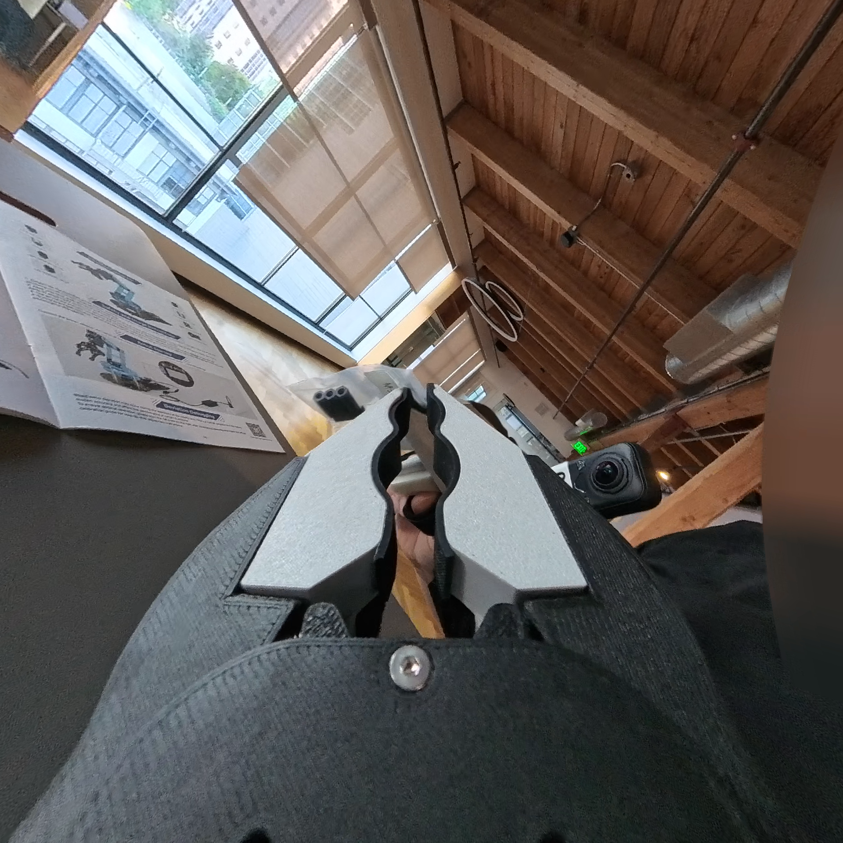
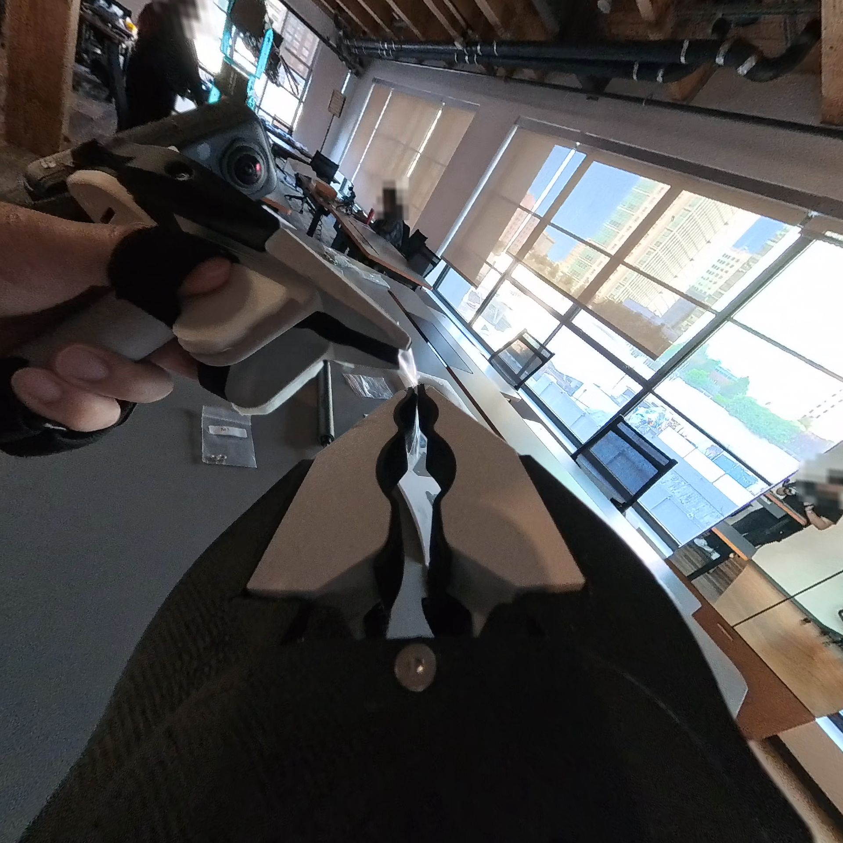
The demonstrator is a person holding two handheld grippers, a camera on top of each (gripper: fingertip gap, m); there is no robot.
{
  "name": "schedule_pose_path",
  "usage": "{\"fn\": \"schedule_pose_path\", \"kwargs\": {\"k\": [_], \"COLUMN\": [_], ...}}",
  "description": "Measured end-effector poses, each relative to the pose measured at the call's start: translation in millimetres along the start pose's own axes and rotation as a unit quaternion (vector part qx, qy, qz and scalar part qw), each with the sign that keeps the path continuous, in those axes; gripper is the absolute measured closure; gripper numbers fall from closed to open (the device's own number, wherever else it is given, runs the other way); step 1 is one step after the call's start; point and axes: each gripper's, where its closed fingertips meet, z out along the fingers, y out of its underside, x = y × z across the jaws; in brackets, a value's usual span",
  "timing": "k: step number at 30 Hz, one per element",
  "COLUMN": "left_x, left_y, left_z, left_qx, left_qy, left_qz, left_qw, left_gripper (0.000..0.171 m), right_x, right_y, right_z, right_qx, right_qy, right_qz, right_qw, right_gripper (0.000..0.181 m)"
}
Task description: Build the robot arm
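Observation:
My left gripper point(image 1: 417, 393) is shut, its grey fingers pinching the edge of a small clear plastic bag point(image 1: 351, 393) that holds short black tubes and carries a white label. My right gripper point(image 2: 417, 388) is shut on a thin clear strip of the plastic bag point(image 2: 412, 435), which runs between its black pads. In the right wrist view a gloved hand point(image 2: 86, 365) holds the left gripper point(image 2: 403, 350), and its tip meets the same plastic just above my right tips. The right gripper's camera point(image 1: 611, 476) shows close behind the left fingers.
A printed instruction sheet point(image 1: 114, 328) lies on the dark table point(image 1: 91, 547) to the left. On the grey table point(image 2: 91, 524) lie two small clear bags point(image 2: 228, 435) point(image 2: 367, 385) and a thin metal rod point(image 2: 326, 401). Large windows point(image 2: 638, 296) and people at desks are far off. Only a small space, under 4 cm, lies between the two pairs of fingers.

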Motion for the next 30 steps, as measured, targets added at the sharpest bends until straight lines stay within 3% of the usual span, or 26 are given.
{"fn": "schedule_pose_path", "kwargs": {"k": [30], "left_x": [17.0], "left_y": [-2.8], "left_z": [5.5], "left_qx": [0.035], "left_qy": [0.060], "left_qz": [0.006], "left_qw": [0.998], "left_gripper": [0.171], "right_x": [-3.7], "right_y": [-16.3], "right_z": [-7.3], "right_qx": [0.044], "right_qy": [-0.031], "right_qz": [0.153], "right_qw": [0.987], "right_gripper": [0.181]}}
